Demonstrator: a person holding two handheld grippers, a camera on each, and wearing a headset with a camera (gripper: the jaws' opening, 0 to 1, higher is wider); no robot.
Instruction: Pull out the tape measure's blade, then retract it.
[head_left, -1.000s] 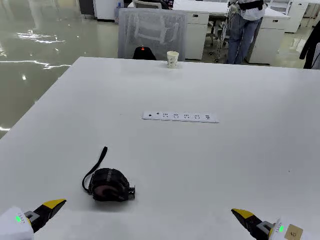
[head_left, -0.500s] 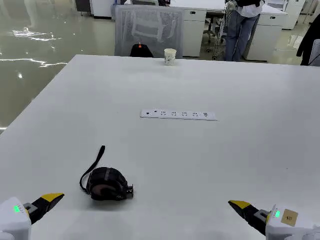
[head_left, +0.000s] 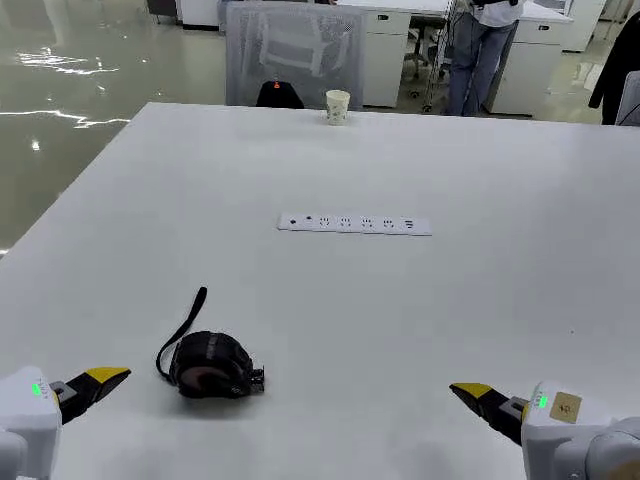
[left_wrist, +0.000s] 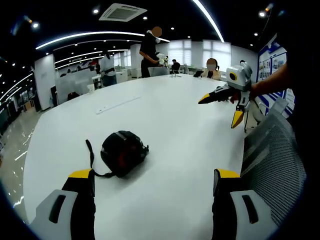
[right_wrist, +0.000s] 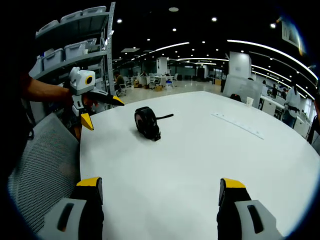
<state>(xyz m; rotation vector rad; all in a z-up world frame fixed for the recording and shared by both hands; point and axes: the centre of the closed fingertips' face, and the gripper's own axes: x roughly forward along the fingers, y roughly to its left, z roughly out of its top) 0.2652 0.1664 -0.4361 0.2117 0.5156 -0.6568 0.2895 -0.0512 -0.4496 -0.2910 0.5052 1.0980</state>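
The tape measure (head_left: 212, 364), untouched at near left, was flanked by the left gripper (left_wrist: 152, 177) and right gripper (right_wrist: 160, 182), both held agape, presumably readied for grasping.

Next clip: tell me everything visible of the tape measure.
The tape measure has a round black case, plastic by its look, with a reddish centre on its side. A black wrist strap loops from it across the white table, where it rests. The blade is not drawn out; just its tip shows. The open left gripper and right gripper are apart from it.
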